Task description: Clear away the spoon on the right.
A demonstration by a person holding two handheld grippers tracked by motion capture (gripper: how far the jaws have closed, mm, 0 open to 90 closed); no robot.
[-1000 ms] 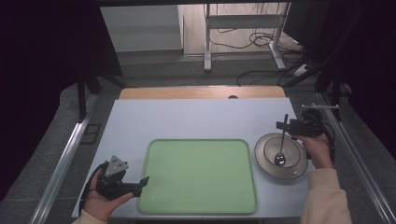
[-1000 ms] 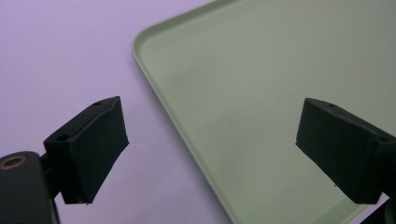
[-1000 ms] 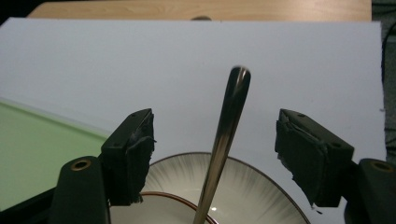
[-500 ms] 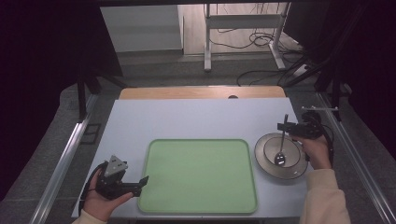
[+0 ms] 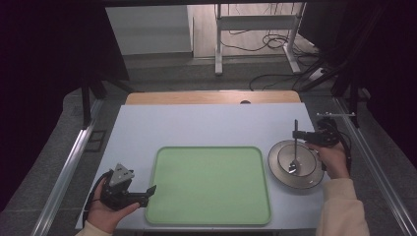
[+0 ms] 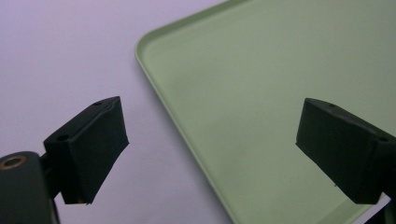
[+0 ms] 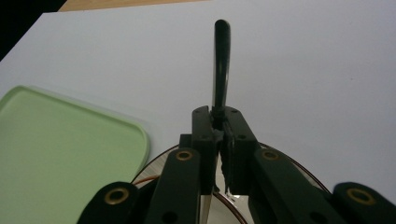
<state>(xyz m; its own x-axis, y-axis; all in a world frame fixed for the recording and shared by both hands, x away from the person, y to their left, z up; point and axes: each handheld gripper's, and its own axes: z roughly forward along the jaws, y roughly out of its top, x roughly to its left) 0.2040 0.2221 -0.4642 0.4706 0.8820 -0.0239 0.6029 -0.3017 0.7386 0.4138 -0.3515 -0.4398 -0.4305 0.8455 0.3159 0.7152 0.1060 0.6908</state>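
A metal spoon [image 5: 294,147] stands nearly upright with its bowl in the round steel bowl [image 5: 278,160] at the table's right. My right gripper [image 5: 297,134] is shut on the spoon's handle [image 7: 221,70], whose dark end sticks up past the jaws. A light green tray [image 5: 209,184] lies at the middle front. My left gripper [image 5: 147,191] rests open at the tray's front left corner, one jaw over the tray [image 6: 261,84] and one over the table, nothing between them.
The pale blue table top [image 5: 206,125] runs back to a wooden strip [image 5: 211,97]. Metal rails run along both sides. Cables and a stand's legs lie on the floor beyond.
The spoon held in my right gripper has stayed over the steel bowl with only slight shifting. The left gripper has not moved.
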